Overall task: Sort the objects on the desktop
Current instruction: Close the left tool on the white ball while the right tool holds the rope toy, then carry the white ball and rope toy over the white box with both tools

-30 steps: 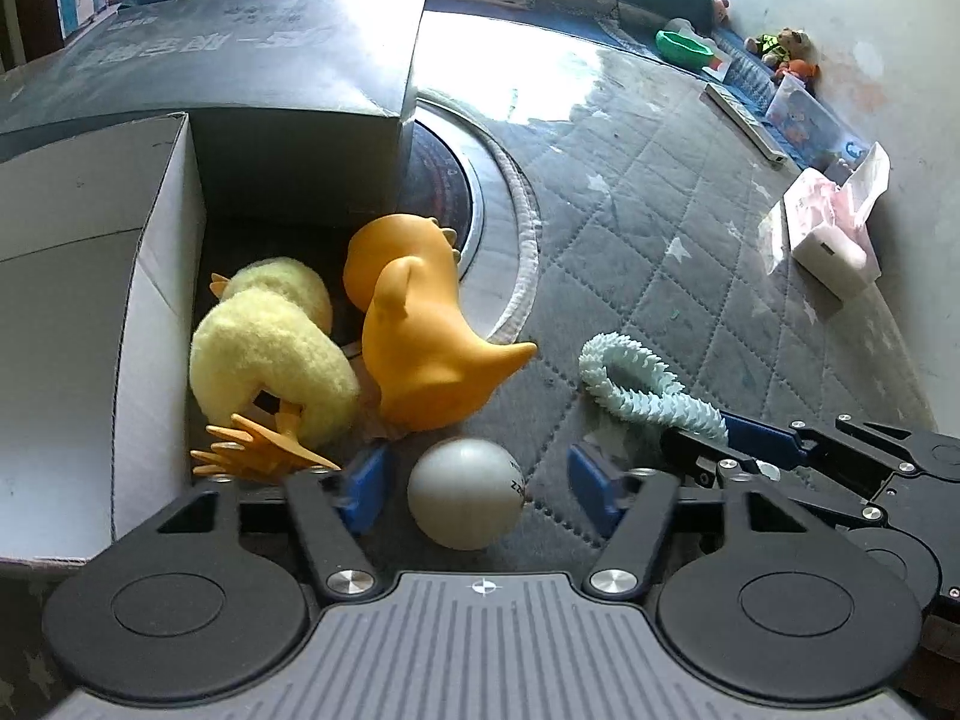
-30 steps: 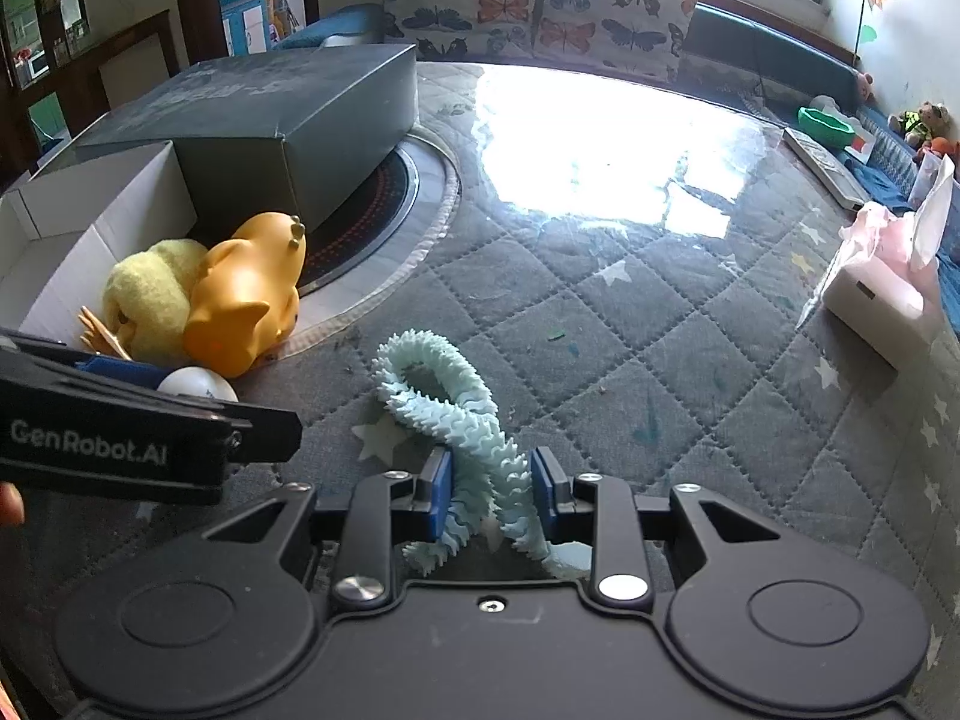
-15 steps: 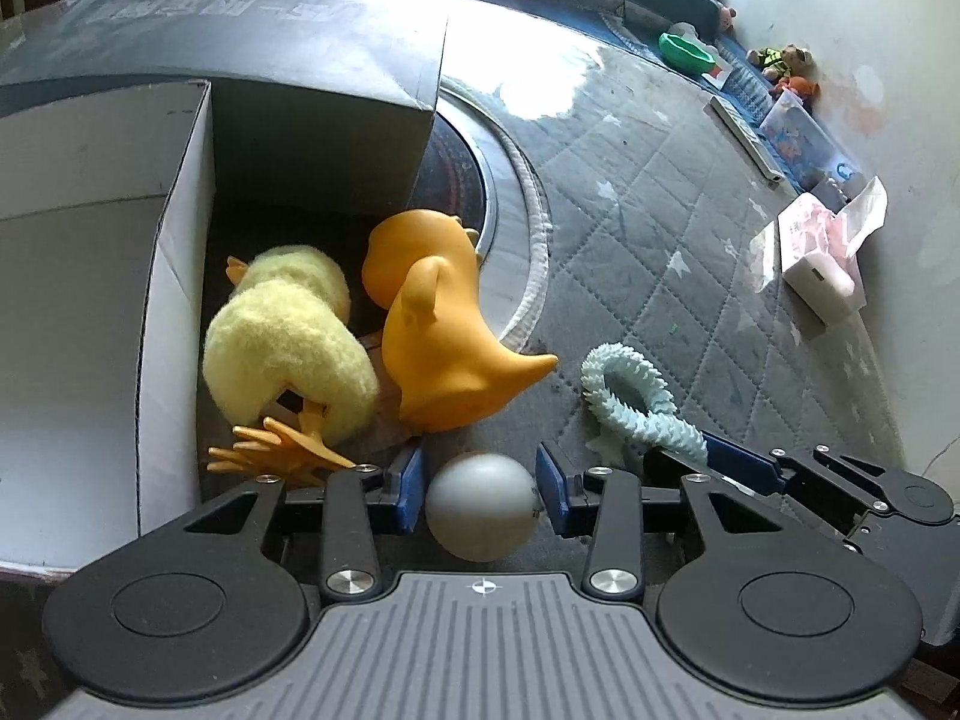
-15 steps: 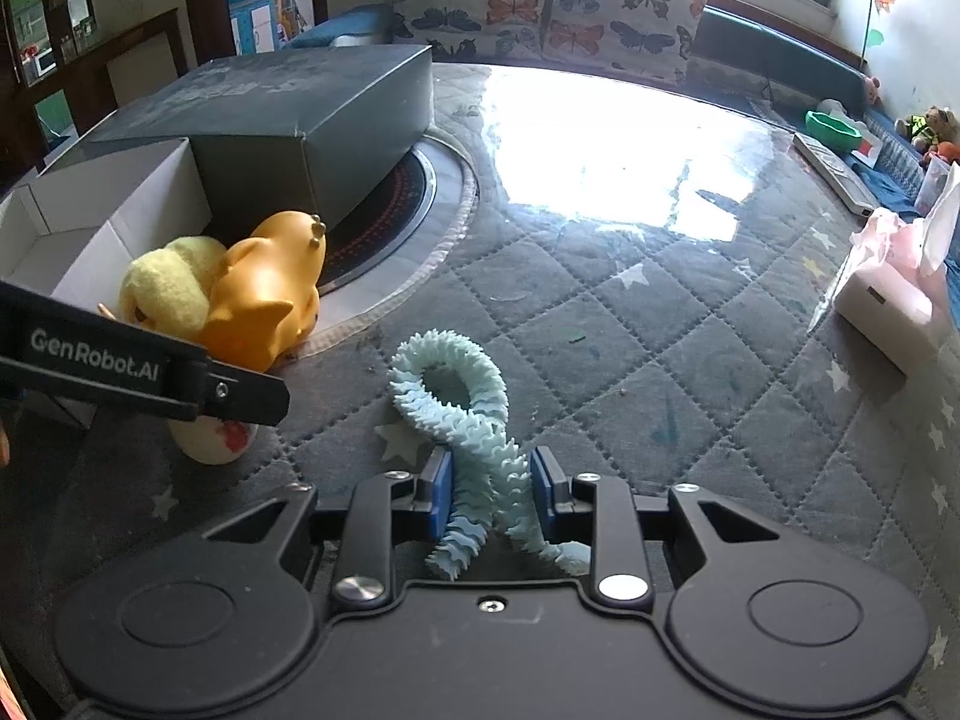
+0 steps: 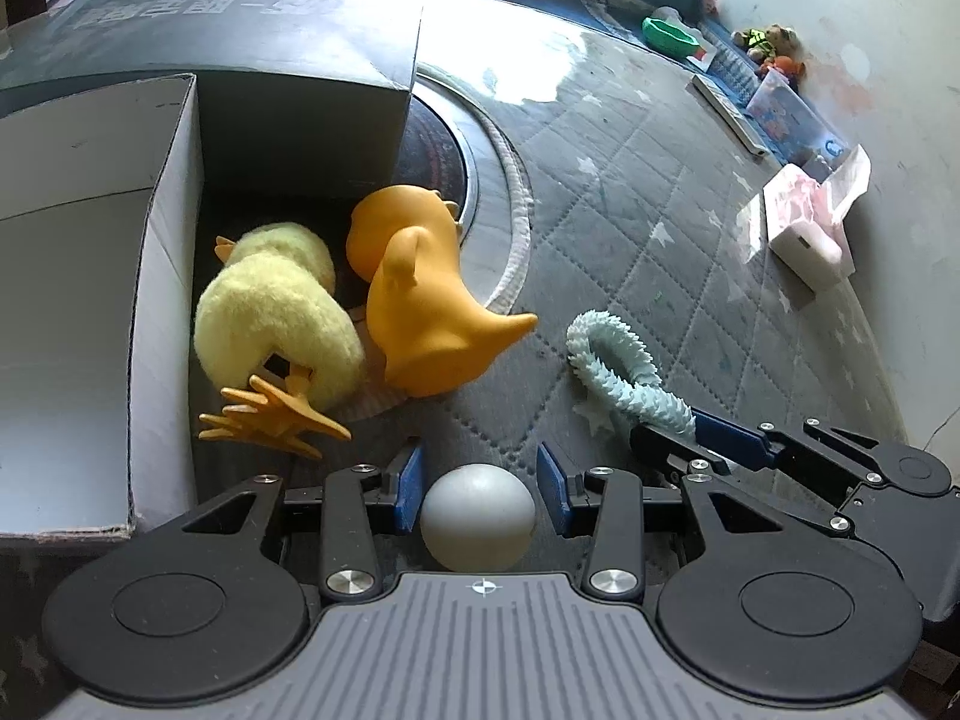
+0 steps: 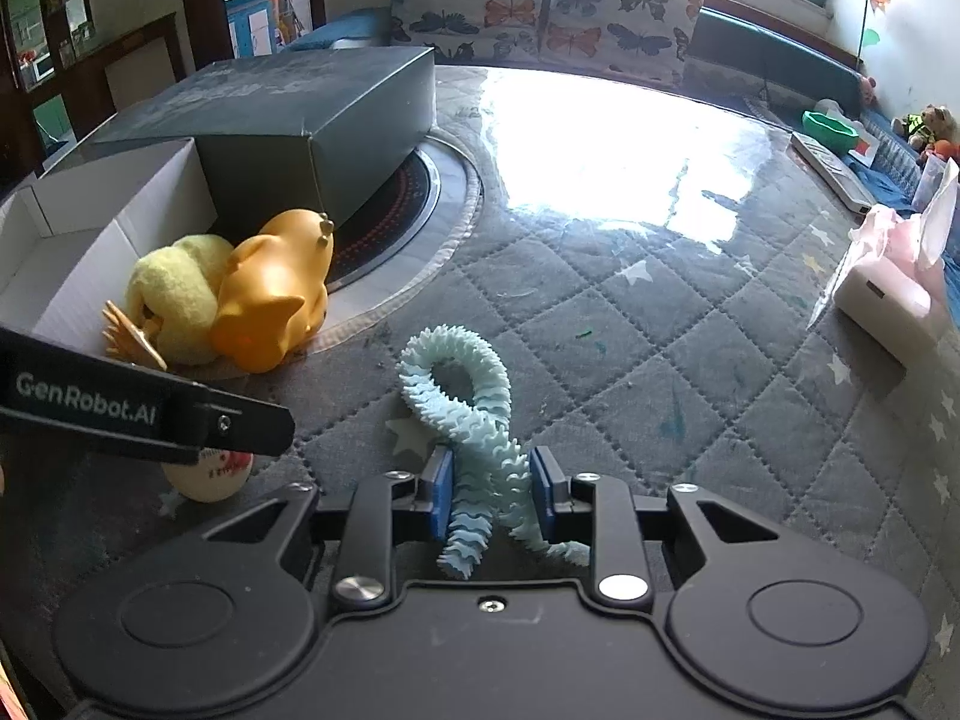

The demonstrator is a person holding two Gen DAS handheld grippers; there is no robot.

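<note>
Left tool [image 5: 478,487] with fingers apart around a white ball [image 5: 477,517], small gaps on both sides, right tool [image 6: 491,489] clamped on the tail of a pale blue ridged snake toy [image 6: 465,393] on the quilted surface [image 6: 690,360], orange duck [image 5: 420,306] and yellow plush chick [image 5: 276,312] beside a white box [image 5: 162,312].

The desk [image 6: 690,360] wears a grey quilted cover in a diamond pattern dotted with pale stars. On it lie a pale mint-green ridged snake toy [image 6: 474,414], a glossy orange duck [image 5: 420,300] and, at its nine o'clock, a fluffy yellow plush chick [image 5: 276,318] with orange feet. The ball [image 5: 477,516] is off-white with red marks. Both jaws carry blue pads on black frames. Behind stand a white box [image 5: 78,300], a dark grey box [image 6: 300,108], and butterfly-printed cushions [image 6: 540,12].
</note>
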